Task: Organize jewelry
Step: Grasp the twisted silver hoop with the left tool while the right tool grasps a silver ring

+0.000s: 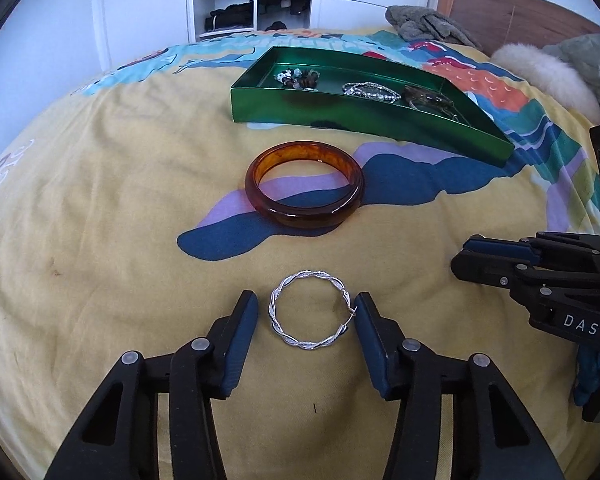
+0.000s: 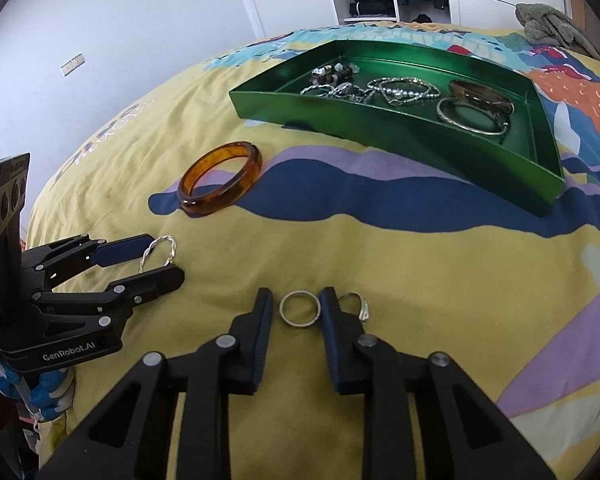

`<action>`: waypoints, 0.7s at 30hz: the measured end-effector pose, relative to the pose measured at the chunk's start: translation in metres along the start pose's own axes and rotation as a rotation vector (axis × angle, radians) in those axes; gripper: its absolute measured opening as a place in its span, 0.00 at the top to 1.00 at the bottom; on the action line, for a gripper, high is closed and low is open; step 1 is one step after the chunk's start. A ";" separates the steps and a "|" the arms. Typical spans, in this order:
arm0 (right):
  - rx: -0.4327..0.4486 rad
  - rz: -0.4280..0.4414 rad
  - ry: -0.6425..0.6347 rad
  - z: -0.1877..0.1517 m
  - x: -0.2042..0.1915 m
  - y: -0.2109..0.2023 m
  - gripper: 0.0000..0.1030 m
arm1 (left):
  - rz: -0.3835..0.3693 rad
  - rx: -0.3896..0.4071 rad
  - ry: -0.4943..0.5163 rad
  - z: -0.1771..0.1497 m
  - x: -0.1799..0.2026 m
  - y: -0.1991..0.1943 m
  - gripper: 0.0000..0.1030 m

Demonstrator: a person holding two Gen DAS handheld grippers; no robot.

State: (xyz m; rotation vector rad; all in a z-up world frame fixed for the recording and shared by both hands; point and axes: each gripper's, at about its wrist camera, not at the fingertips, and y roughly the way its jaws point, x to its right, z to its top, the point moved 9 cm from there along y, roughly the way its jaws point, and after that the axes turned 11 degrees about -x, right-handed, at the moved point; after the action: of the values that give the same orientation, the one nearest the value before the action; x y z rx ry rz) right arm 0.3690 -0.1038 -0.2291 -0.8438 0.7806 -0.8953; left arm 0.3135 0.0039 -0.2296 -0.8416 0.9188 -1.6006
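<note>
A twisted silver hoop [image 1: 276, 330] lies flat on the yellow bedcover between the fingers of my left gripper [image 1: 306, 314]. The right pad touches its clasp and a thin gap shows at the left pad, so the gripper is open. In the right wrist view a plain silver ring [image 2: 285, 317] lies between the fingers of my right gripper [image 2: 298, 306]. The pads stand very close to the ring, with a sliver of cover showing on its left. A second silver ring [image 2: 360, 307] lies just outside the right finger. An amber bangle [image 1: 300, 216] rests in front of the green tray [image 1: 340, 118].
The green tray [image 2: 340, 122] holds bead bracelets, silver chains and bangles. Each gripper shows in the other's view: the right gripper [image 1: 460, 258] and the left gripper [image 2: 162, 258]. A grey cloth [image 1: 424, 24] and a fluffy pillow [image 1: 540, 76] lie at the bed's far side.
</note>
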 end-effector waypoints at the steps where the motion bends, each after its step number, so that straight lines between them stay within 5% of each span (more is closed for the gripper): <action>1: 0.000 -0.001 -0.002 -0.001 0.000 0.000 0.82 | -0.001 0.002 0.002 0.000 0.000 0.000 0.55; 21: 0.044 -0.005 -0.025 -0.020 -0.020 -0.030 0.82 | 0.011 0.036 0.014 -0.006 0.004 -0.028 0.59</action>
State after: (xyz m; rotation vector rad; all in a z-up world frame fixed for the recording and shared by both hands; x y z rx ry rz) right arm 0.3337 -0.1026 -0.2072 -0.8165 0.7351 -0.9019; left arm 0.2949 0.0045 -0.2077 -0.7999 0.9000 -1.6114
